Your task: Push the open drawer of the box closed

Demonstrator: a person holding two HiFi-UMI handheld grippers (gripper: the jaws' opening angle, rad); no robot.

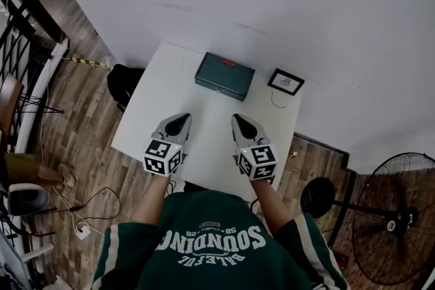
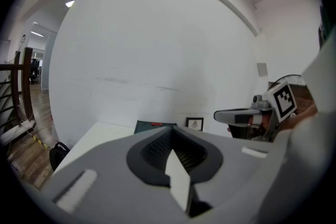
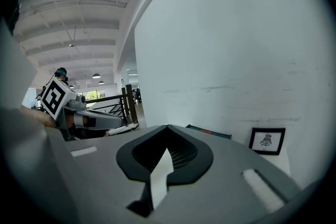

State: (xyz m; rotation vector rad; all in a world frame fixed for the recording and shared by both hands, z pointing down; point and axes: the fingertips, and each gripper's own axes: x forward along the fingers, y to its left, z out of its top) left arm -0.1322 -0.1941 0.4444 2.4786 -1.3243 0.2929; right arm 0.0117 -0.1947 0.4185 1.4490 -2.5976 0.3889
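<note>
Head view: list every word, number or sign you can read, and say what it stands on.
"SOUNDING": green shirt, upside down.
Smaller shirt print: too small to read.
Red label on green box: too small.
Framed picture: a dark figure, no legible words.

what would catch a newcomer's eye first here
The left gripper and right gripper, both with jaws shut and empty, side by side above the near half of the white table. Beyond them a dark green box sits near the wall, a small framed picture to its right.
</note>
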